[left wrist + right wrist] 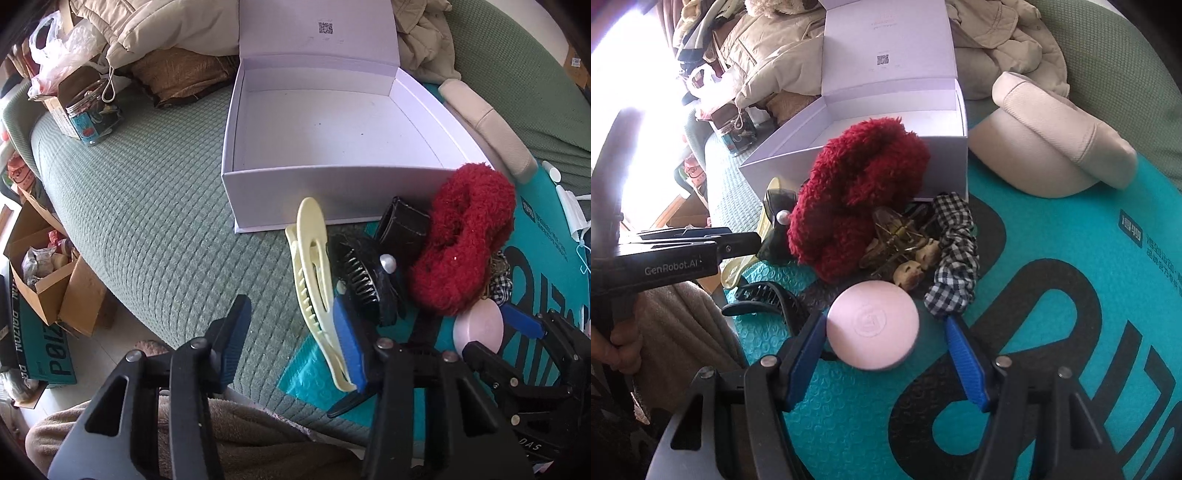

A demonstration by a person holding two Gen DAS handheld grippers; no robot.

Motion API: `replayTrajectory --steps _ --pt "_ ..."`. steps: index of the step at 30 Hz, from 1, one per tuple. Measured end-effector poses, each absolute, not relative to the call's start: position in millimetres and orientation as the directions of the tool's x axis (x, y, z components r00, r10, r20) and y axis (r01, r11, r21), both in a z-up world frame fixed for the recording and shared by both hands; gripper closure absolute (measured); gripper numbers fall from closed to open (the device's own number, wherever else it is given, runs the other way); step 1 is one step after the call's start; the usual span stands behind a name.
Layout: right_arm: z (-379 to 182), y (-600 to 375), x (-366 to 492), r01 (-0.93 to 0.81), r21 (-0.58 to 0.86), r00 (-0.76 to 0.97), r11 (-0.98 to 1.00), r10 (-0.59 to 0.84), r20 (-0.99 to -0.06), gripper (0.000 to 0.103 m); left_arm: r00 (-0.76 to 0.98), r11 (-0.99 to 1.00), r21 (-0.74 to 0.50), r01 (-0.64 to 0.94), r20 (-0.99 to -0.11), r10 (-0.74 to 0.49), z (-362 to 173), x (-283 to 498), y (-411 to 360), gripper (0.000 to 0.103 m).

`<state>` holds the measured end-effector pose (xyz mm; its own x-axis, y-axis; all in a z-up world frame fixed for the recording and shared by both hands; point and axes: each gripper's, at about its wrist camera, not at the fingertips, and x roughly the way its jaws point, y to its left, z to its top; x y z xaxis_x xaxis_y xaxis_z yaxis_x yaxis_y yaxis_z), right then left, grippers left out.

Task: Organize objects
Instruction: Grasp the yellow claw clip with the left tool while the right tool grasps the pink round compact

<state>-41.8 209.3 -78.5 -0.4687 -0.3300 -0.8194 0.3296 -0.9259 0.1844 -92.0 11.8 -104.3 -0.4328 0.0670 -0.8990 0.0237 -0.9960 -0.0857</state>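
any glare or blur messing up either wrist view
Right wrist view: window light blows out the upper left, washing over the left gripper; the pink round case stays sharp. Left wrist view: evenly lit, white box clear, fisheye bending its edges.

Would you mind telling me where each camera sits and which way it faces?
Left wrist: on the left gripper, facing the empty white box; its open fingers and the right gripper show.
Right wrist: on the right gripper, open around the pink disc; the left gripper and a hand show.
Shared: box, disc, red scrunchie.
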Motion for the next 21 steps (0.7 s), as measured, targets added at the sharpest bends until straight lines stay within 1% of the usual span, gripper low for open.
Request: replayTrajectory --steps 11,16,18,20,21 --pt "-78 207 -42 0.337 0.214 -0.463 -0.917 -0.359 -0.81 0.036 -0.402 -0.985 -0.171 0.029 -0.904 0.145 -111 -98 -4 0.058" --pt "-78 209 -42 0.332 0.219 -0.468 -0.917 -0.362 -0.806 0.036 -0.403 -0.99 -0.14 0.014 -0.907 0.123 -111 -97 1 0.058" --pt "-79 207 -42 0.333 0.21 -0.467 -0.919 -0.354 -0.811 0.036 -0.414 -0.994 -0.113 0.01 -0.905 0.099 -110 -98 3 0.061" --pt "-80 206 -42 0.334 0.202 -0.467 -0.921 -0.348 -0.813 0.036 -0.415 -0.993 -0.117 0.002 -0.904 0.106 -111 -99 4 0.066" --pt "-80 206 -42 0.335 0.197 -0.467 -0.921 -0.344 -0.815 0.038 -0.415 -0.993 -0.119 -0.002 -0.903 0.109 -111 -99 4 0.067"
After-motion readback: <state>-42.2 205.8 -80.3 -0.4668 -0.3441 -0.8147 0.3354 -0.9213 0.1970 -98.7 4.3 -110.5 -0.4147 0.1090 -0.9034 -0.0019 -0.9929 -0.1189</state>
